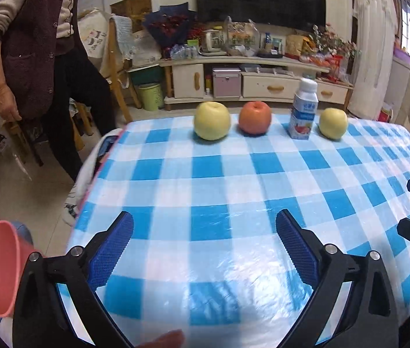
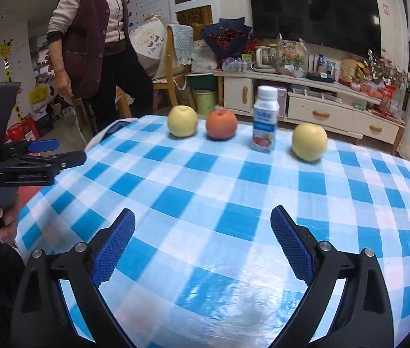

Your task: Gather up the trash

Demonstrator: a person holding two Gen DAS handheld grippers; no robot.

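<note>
A small white and blue drink bottle (image 1: 303, 110) stands upright at the far side of the blue checked table (image 1: 219, 191), between a red apple (image 1: 255, 117) and a yellow apple (image 1: 333, 123). It also shows in the right wrist view (image 2: 265, 119). My left gripper (image 1: 205, 226) is open and empty over the near part of the table. My right gripper (image 2: 203, 223) is open and empty, also near the front. A pink bin (image 1: 0, 266) sits below the table's left edge.
A second yellow apple (image 1: 212, 120) lies left of the red apple (image 2: 221, 124). A person in a dark vest (image 1: 42, 58) stands at the table's far left corner. A TV cabinet (image 1: 260, 81) with clutter stands behind the table.
</note>
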